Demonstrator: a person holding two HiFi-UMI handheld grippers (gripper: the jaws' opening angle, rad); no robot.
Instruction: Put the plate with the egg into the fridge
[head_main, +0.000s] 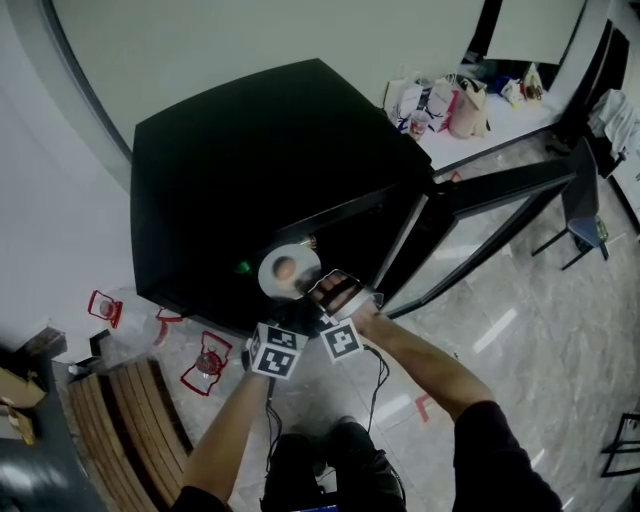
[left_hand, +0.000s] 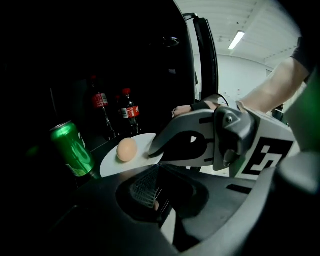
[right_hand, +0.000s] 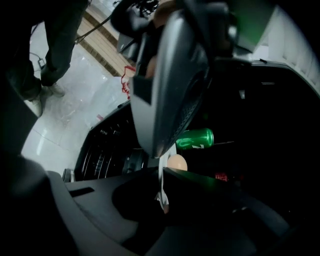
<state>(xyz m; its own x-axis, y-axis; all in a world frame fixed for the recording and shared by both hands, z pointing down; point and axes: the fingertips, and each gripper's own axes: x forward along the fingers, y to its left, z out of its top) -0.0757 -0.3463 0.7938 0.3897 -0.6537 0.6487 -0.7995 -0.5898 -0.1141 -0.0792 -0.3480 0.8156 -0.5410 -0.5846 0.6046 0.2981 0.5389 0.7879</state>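
1. One open fridge (head_main: 250, 170) is gaping beyond both jaws.
2. The plate (left_hand: 112, 165), probably light, stiff and slick, is being pinched at its rim by the left gripper (left_hand: 150, 175) and right gripper (right_hand: 161, 185).
3. The egg (left_hand: 126, 149), loose and fragile, is resting on it ahead of the jaws.

The person is wearing a dark short sleeve (head_main: 505, 450) and dark trousers (head_main: 350, 460). The left gripper (head_main: 287, 300) and right gripper (head_main: 320, 288) are each bearing a white cube (head_main: 275, 352) with black square markers, their grey-and-black shells showing a screw (left_hand: 228, 119), and a thin black cable (head_main: 378, 380) is running from them.
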